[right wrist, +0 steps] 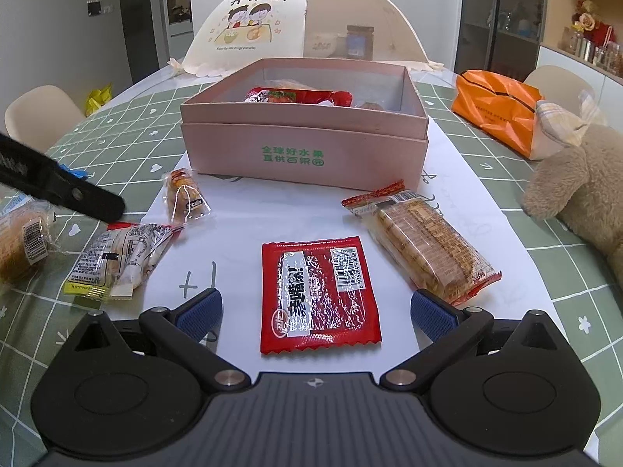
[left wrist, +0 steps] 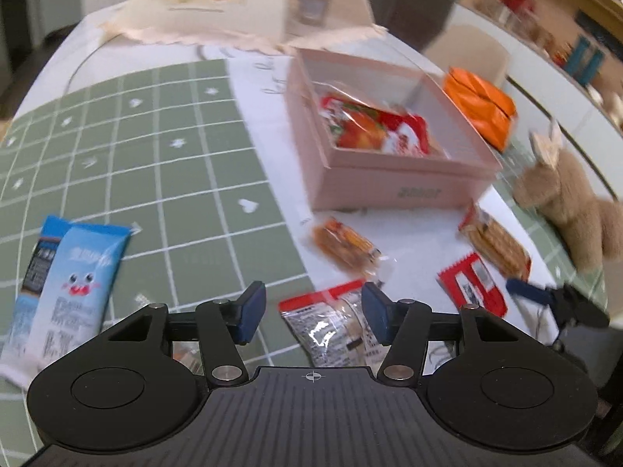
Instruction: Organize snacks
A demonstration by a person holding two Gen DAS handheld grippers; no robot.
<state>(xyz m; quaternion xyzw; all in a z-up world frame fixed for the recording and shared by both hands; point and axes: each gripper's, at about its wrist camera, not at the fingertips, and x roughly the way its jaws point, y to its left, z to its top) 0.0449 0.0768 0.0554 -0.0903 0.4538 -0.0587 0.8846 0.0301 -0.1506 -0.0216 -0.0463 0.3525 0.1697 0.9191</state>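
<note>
A pink box (right wrist: 303,148) (left wrist: 393,190) stands on the table and holds a red snack bag (left wrist: 373,128) (right wrist: 296,97). My right gripper (right wrist: 315,311) is open, its jaws either side of a flat red packet (right wrist: 319,295) (left wrist: 473,288) on white paper. My left gripper (left wrist: 311,309) is open just above a clear packet with a red top (left wrist: 331,323) (right wrist: 120,260). A small orange-filled packet (left wrist: 346,245) (right wrist: 183,194) and a long biscuit packet (right wrist: 424,245) (left wrist: 494,241) lie in front of the box. The left gripper's arm shows in the right wrist view (right wrist: 62,190).
Blue snack bags (left wrist: 66,272) lie at the left. An orange bag (right wrist: 498,109) (left wrist: 483,105) and a plush toy (right wrist: 584,194) (left wrist: 564,202) sit at the right. A mesh food cover (right wrist: 303,27) stands behind the box. A bread packet (right wrist: 23,245) lies far left.
</note>
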